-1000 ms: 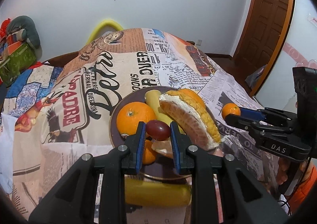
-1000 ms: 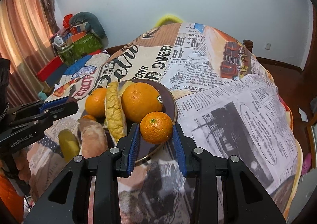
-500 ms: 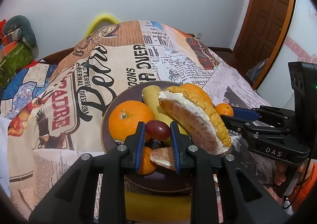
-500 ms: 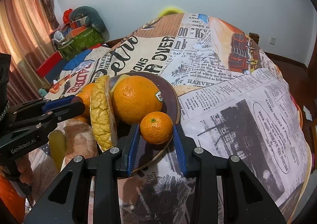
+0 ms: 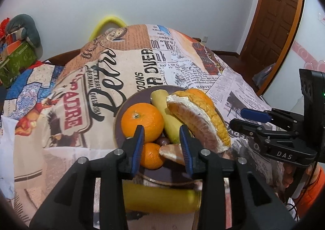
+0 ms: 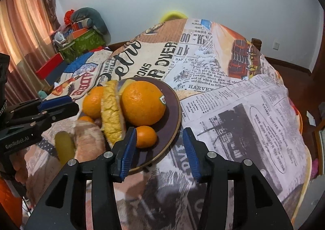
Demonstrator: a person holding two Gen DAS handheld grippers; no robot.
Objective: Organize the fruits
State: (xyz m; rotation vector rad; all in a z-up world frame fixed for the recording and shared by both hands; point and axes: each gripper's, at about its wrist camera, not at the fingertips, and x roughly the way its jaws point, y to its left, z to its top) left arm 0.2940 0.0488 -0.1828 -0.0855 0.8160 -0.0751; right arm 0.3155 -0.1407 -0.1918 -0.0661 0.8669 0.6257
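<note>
Orange mandarin (image 6: 145, 136) lies on the plate (image 6: 174, 108) just inside the right gripper (image 6: 159, 148)'s spreading fingers; grape (image 5: 162, 140) rests beyond the left gripper (image 5: 162, 144)'s opening, empty fingers (release step). Next: back away cleanly.

bench (image 6: 254, 108): newspaper-print cloth cover | on it: brown plate (image 6: 172, 106) of fruit; yellow banana (image 5: 160, 199) beside plate's near rim

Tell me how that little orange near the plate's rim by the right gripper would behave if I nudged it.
The small orange is round and looks smooth, so it would probably roll readily. It lies near the plate edge, whose rim looks low, so a push outward might send it onto the cloth. Pushed inward, the large orange beside it would likely stop it.
</note>
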